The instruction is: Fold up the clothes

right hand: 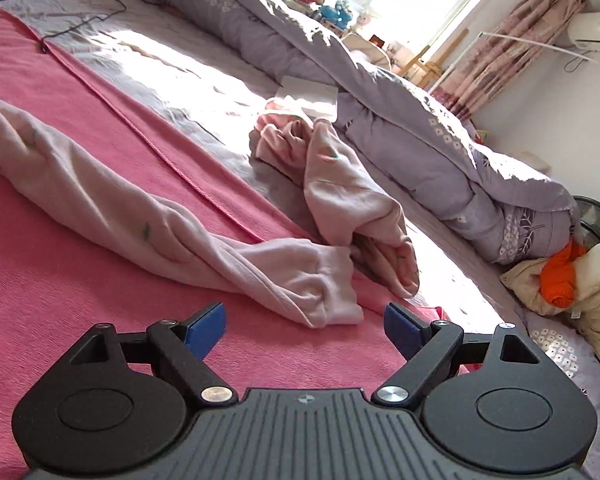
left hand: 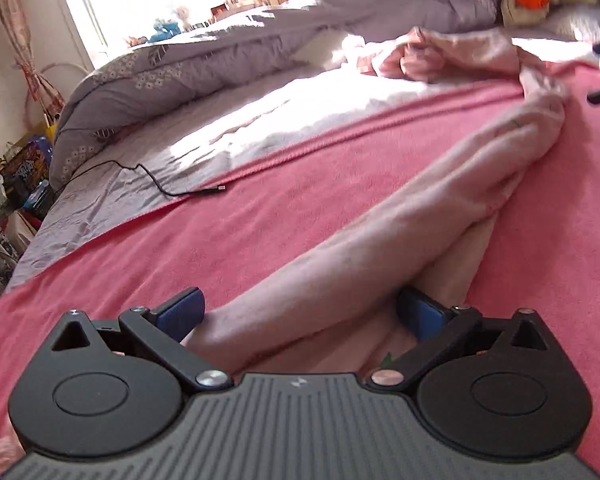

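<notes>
A pale pink garment point(left hand: 440, 196) lies stretched out and bunched along a pink blanket point(left hand: 260, 216) on the bed. My left gripper point(left hand: 300, 312) is open, its blue pads on either side of the garment's near end, which lies between the jaws. In the right wrist view the same garment point(right hand: 148, 216) runs from the left to a crumpled end point(right hand: 332, 292) just ahead of my right gripper point(right hand: 305, 330), which is open and empty. Another bunched part point(right hand: 340, 176) lies beyond on the grey sheet.
A rolled lilac quilt point(right hand: 400, 100) lies along the far side of the bed. A black cable point(left hand: 148, 176) lies on the grey sheet point(left hand: 112, 204). A white box point(right hand: 312, 94), cream and orange items point(right hand: 560, 276), curtains and a window stand beyond.
</notes>
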Demonstrator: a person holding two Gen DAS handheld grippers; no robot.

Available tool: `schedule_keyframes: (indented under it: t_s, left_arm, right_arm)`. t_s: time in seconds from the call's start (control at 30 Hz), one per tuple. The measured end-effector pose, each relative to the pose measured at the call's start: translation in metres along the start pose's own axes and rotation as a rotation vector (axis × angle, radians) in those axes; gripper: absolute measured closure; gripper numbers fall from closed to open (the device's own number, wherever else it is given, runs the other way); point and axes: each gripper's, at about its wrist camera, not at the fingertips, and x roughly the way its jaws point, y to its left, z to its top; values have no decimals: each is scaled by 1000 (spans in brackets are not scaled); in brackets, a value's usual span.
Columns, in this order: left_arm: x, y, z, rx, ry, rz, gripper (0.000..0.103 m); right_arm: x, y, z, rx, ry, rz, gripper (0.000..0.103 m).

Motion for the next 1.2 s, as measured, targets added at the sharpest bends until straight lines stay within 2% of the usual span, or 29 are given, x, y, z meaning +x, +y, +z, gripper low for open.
schedule_keyframes:
  t_s: [0.07, 0.17, 0.23, 0.27, 0.3, 0.43, 0.53, 0.77, 0.83, 0.87, 0.9, 0.97, 1.03, 1.13, 1.17, 1.2]
  left_arm:
    - [4, 17, -5, -98, 3, -58, 0]
    - [3, 18, -7, -105, -1, -64, 0]
    - [3, 19, -8, -110, -4, -68, 0]
    - [4, 21, -8, -123, -3, -80, 0]
    - [4, 22, -8, -131, -3, -86, 0]
    - [4, 23, -7, -141, -7, -95, 0]
    - [1, 26, -7, -155, -16, -108, 0]
    - [-8, 36, -8, -210, -57, -136, 0]
    - [-9, 37, -8, -215, -67, -136, 0]
    - [-10, 37, -8, -217, -71, -136, 0]
    - [-11, 38, -8, -219, -76, -136, 0]
    - [-12, 39, -9, -223, -86, -135, 0]
    - [-14, 39, -9, -227, -95, -135, 0]
    - [-16, 40, -9, -233, -110, -134, 0]
    - [-17, 41, -9, -235, -114, -134, 0]
    - [-17, 41, -9, -237, -120, -136, 0]
  right_arm:
    - [19, -12, -8, -10, -2, -28, 17]
    - [56, -11, -4, -19, -13, -59, 19]
    - [69, -8, 3, 33, -6, -12, 39]
    - [73, -9, 7, 69, -4, 22, 72]
    - [63, -11, 10, 84, -9, 17, 91]
    - [19, -19, 23, 143, -33, -9, 91]
    - [-63, -61, 26, 300, -124, 32, 91]
    - [-210, -112, 13, 549, -179, 172, 84]
    - [-203, -121, 8, 592, -145, 113, 71]
    - [-190, -122, 4, 602, -115, 68, 61]
    - [-172, -117, -2, 596, -73, 54, 58]
    - [-135, -106, -15, 581, 10, 29, 59]
    - [-117, -68, -23, 475, 34, 89, 59]
    - [-135, 15, -17, 240, -97, 289, 60]
    - [-141, 37, -9, 162, -130, 323, 58]
    - [-147, 60, -1, 84, -161, 355, 51]
